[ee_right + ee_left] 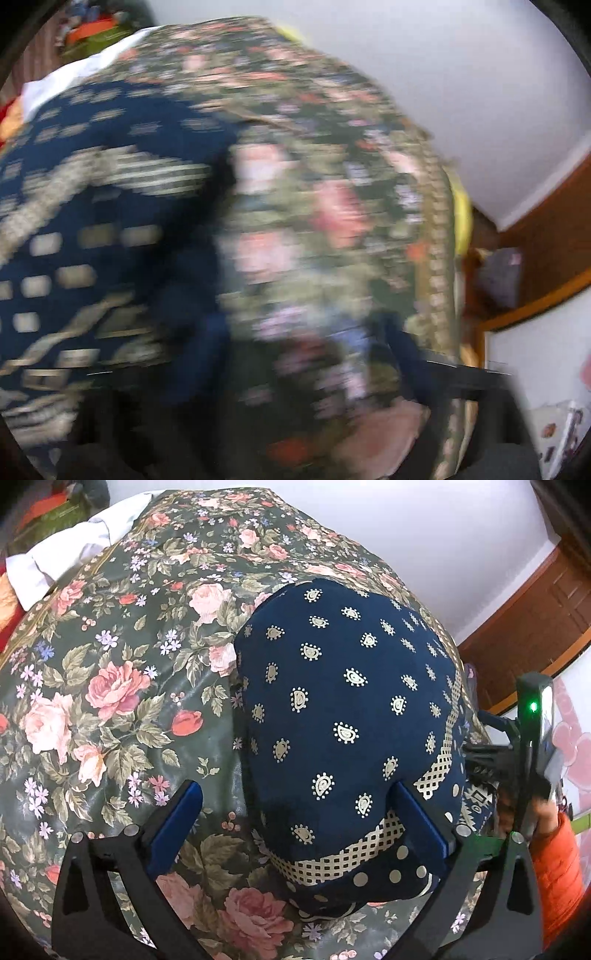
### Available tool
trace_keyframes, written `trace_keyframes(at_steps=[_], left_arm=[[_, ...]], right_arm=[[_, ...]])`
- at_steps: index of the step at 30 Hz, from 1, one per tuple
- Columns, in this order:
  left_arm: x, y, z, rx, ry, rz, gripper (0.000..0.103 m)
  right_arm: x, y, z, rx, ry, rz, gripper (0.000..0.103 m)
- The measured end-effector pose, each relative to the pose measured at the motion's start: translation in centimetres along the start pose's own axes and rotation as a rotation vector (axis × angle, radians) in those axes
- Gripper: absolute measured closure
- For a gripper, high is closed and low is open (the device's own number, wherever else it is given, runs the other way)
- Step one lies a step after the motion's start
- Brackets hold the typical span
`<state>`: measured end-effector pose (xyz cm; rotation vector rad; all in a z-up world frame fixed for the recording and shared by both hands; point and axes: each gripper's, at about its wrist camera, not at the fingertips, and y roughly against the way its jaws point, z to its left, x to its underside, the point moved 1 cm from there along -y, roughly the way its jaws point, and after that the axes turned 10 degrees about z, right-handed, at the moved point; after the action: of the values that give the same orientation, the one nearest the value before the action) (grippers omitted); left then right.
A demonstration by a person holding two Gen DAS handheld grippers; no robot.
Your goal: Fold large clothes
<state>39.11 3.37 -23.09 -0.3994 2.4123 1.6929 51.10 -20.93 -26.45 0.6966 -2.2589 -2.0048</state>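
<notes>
A navy garment (343,720) with cream paisley dots and a lattice border lies folded on the floral tablecloth (110,686). My left gripper (303,830) is open, its blue fingers (177,823) standing wide, one on the tablecloth, the other at the garment's near right edge. The right gripper's body shows at the far right of the left wrist view (532,738), held by a hand in an orange sleeve. The right wrist view is motion-blurred: the garment (92,221) fills the left, the tablecloth (332,221) the middle. My right gripper (306,362) looks open and empty, fingers apart.
A white cloth (74,542) lies at the table's far left corner. A white wall (443,535) and wooden furniture (535,627) stand beyond the table's right edge. A yellow strip (461,218) shows past the table edge.
</notes>
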Motion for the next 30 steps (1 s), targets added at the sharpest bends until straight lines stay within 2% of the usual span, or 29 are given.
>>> trace_keyframes(at_steps=[1,3,4,8,11,13,16,21,22,27,30], left_arm=[[0.1,0.1,0.0,-0.006,-0.002,0.000,0.000],[0.2,0.4,-0.1,-0.026,-0.006,-0.006,0.000],[0.3,0.5,-0.1,-0.035,-0.014,-0.010,0.000],[0.3,1.5,-0.2,-0.064,-0.029,-0.022,0.000],[0.1,2.6,-0.3,-0.082,-0.035,-0.056,0.000],[0.0,3.0,-0.3,-0.064,-0.031,-0.068,0.000],[-0.6,2.8,-0.2,-0.008,-0.025,-0.048,0.000],[-2.0,0.4,0.5,0.102,0.038,0.037,0.000],[-2.3,-0.1,0.7,0.133,0.052,0.053,0.000],[-3.8,-2.1,1.8,0.281,0.088,0.099,0.000],[-4.8,-3.4,2.2,0.335,0.090,0.119,0.000]], right_arm=[[0.1,-0.4,-1.4,-0.069,-0.059,0.031,0.000],[0.2,0.2,-2.2,-0.035,-0.083,0.028,0.002],[0.4,0.8,-2.4,-0.045,-0.075,0.021,0.003],[1.0,4.8,-2.9,-0.159,-0.089,-0.080,0.003],[1.1,7.9,-2.9,-0.295,-0.093,-0.152,0.002],[1.1,9.1,-2.5,-0.411,-0.101,-0.171,0.000],[0.4,8.3,-1.2,-0.559,-0.101,-0.130,0.000],[-0.6,3.6,1.3,-0.565,-0.075,0.001,0.000],[-0.7,2.6,1.4,-0.592,-0.081,0.021,0.000],[-1.3,-0.7,1.1,-0.835,-0.163,0.099,0.000],[-1.7,-1.7,1.5,-0.920,-0.178,0.124,0.000]])
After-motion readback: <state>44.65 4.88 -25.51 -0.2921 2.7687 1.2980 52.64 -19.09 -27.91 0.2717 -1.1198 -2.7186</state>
